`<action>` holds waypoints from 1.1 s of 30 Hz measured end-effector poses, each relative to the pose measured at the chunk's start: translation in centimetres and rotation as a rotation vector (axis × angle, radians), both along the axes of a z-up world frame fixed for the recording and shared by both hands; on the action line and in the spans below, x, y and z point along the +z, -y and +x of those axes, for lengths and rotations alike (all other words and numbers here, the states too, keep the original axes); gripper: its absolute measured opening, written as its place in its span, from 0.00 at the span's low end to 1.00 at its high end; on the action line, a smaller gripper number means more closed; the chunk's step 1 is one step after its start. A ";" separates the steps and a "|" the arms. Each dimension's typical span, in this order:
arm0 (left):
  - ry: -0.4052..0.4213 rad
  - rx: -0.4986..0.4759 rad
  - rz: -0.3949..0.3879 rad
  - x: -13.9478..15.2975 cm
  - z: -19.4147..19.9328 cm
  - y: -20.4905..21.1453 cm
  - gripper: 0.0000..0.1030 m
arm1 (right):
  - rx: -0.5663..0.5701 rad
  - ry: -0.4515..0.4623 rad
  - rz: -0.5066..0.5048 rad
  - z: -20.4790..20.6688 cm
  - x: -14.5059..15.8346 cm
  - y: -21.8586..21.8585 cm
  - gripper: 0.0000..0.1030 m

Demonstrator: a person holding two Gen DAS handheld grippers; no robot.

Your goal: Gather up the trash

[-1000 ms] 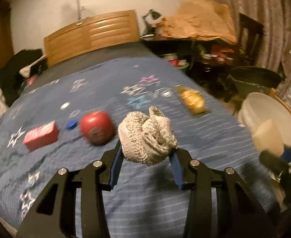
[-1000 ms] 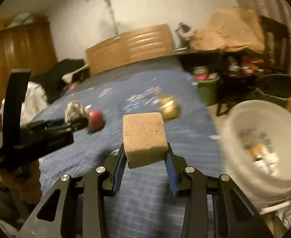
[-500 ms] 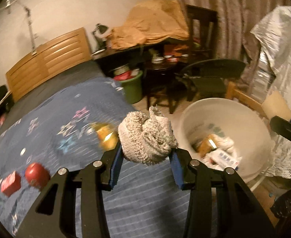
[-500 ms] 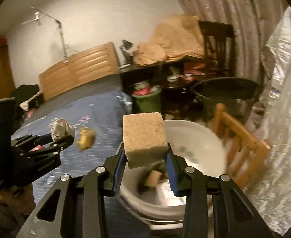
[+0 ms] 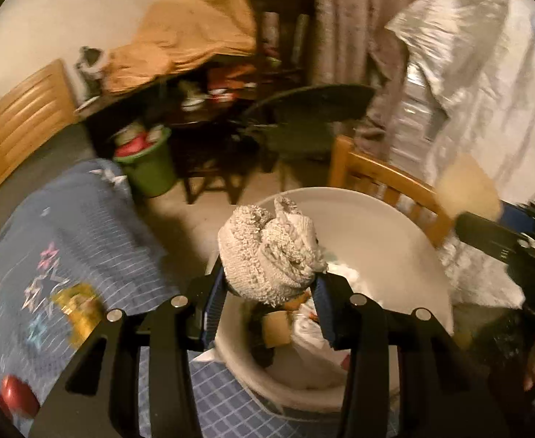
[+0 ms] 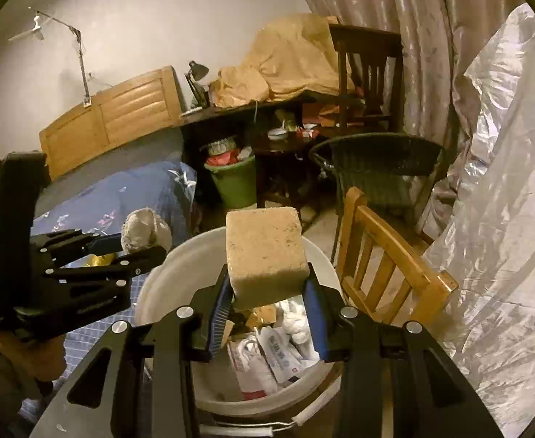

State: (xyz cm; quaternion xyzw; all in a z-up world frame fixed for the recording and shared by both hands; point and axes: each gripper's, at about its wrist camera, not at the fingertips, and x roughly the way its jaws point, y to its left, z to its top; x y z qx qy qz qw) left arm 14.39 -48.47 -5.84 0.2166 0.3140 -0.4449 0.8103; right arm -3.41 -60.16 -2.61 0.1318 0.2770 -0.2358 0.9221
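Here, both grippers hung over the white bucket (image 6: 165,273), each loaded: the right gripper (image 6: 267,310) was clamped on a tan sponge block (image 6: 265,255), its jaws pressing the block's two sides, and the left gripper (image 5: 267,303) was clenched on a balled grey cloth (image 5: 267,252). The bucket's open mouth lay directly below and just ahead of both loads (wrappers and other scraps already inside), the right seemingly the more centred over it, the left nearer the bed-side rim. More trash remained on the blue bedspread (image 5: 85,241), a yellow wrapper (image 5: 79,306) and a red ball (image 5: 17,394) among it
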 end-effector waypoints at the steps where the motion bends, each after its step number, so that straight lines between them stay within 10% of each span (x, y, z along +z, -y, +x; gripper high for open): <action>1: -0.008 -0.021 0.001 -0.2 0.0 0.3 0.40 | -0.002 -0.004 0.002 0.1 -0.1 -0.2 0.38; 5: -0.045 -0.040 0.001 -1.2 0.6 1.3 0.43 | -0.003 -0.023 0.011 0.8 -1.1 -0.2 0.38; 9: -0.048 -0.036 0.011 -2.3 1.4 1.4 0.77 | -0.005 -0.048 0.019 2.1 -2.1 0.4 0.54; 33: -0.124 -0.058 -0.008 -3.0 -1.2 -1.1 0.94 | -0.182 -0.069 -0.013 -4.6 -2.6 -2.3 0.74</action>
